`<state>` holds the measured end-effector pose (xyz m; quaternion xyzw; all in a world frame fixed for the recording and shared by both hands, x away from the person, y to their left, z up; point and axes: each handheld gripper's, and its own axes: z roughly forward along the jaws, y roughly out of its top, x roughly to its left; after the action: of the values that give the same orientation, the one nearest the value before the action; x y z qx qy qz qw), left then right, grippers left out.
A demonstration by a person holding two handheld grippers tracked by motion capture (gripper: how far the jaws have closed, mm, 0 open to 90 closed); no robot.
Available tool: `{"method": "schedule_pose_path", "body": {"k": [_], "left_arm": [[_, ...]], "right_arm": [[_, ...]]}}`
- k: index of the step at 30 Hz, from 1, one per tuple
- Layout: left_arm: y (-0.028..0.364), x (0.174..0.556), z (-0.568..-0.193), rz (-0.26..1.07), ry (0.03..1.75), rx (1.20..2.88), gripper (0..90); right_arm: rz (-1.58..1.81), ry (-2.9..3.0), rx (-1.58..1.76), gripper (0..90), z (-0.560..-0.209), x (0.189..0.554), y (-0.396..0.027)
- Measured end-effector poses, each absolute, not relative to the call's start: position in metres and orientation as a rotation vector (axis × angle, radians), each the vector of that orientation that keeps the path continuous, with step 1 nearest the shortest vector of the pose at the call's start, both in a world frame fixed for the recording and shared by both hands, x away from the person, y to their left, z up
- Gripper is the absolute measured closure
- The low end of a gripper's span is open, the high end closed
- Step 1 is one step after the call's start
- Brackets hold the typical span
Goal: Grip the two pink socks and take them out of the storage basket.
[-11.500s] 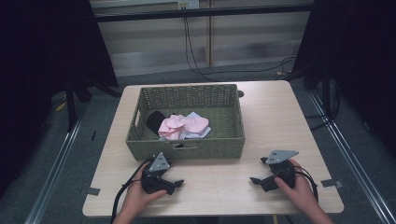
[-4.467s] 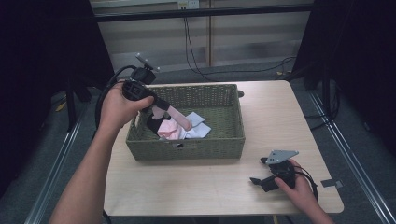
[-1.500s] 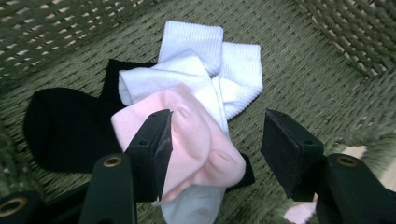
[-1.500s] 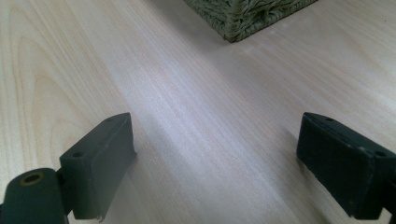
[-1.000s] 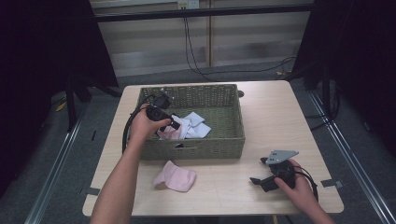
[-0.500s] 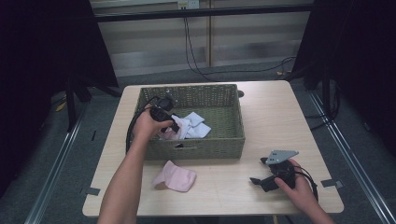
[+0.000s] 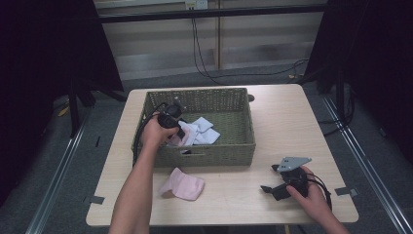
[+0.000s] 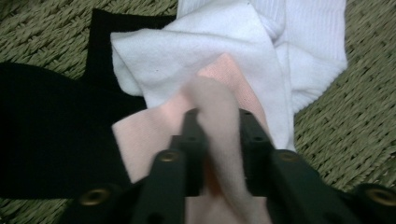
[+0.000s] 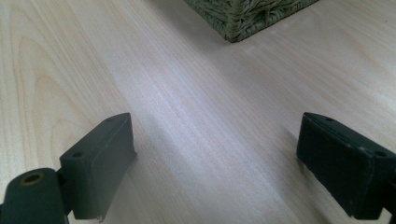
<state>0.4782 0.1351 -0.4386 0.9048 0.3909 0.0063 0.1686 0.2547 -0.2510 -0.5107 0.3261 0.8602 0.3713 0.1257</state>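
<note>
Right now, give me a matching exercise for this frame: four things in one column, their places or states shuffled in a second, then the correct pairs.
Things:
1. left gripper
2. right gripper
3. pink sock on the table
4. white sock

Places or states:
A. jaws wide apart over bare wood
B. lying in the wicker basket
C. in front of the basket, outside it
D. shut on a fold of pink sock inside the basket

Pairs: 1-D, 2-A, 3-C, 4-B
</note>
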Motion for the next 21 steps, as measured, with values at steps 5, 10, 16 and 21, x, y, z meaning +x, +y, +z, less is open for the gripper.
{"method": "schedule_pose_path", "body": {"k": [5,10,16,21], "left_arm": [[0.139,0.477,-0.422,0.018,1.144,2.578,83.9],[0.145,0.474,-0.410,0.026,1.149,2.540,84.2],[0.153,0.469,-0.385,0.035,1.120,2.481,84.2],[0.155,0.464,-0.370,0.030,1.116,2.449,84.2]], "right_arm": [[1.079,2.508,0.946,10.5,-0.511,0.255,-0.251],[1.081,2.506,0.949,10.5,-0.511,0.255,-0.251],[1.081,2.506,0.949,10.5,-0.511,0.255,-0.251],[1.081,2.506,0.948,10.5,-0.511,0.255,-0.251]]}}
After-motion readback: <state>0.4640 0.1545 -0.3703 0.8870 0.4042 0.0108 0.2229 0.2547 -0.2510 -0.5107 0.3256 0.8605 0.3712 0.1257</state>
